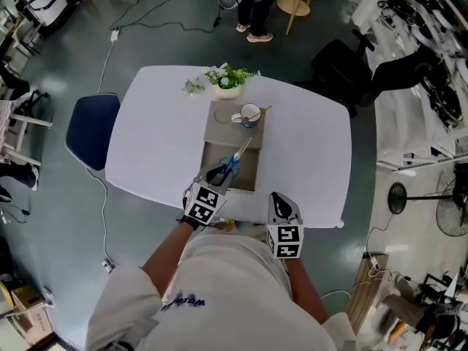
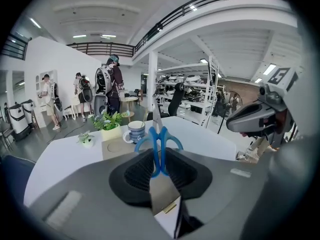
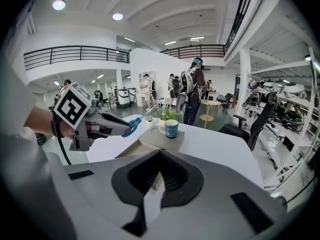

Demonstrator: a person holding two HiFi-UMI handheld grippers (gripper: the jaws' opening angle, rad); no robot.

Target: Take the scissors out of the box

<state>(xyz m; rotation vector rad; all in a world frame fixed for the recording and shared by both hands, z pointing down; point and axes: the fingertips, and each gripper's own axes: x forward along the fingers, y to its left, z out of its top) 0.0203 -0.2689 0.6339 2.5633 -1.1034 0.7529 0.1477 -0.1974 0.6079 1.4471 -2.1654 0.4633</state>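
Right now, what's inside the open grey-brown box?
Only bare floor of the grey-brown box shows. The left tongs, holding blue-handled metal scissors over it, cover its near left corner.

white table (image 1: 153,145) — grey box (image 1: 247,174), potted plant (image 1: 229,80), smaller plant (image 1: 194,87) on it

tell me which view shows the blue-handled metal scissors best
The left gripper view: the blue-handled metal scissors stand centred, clamped between its jaws, both loops clear. The head view shows them small above the grey box; the right gripper view catches only a blue loop.
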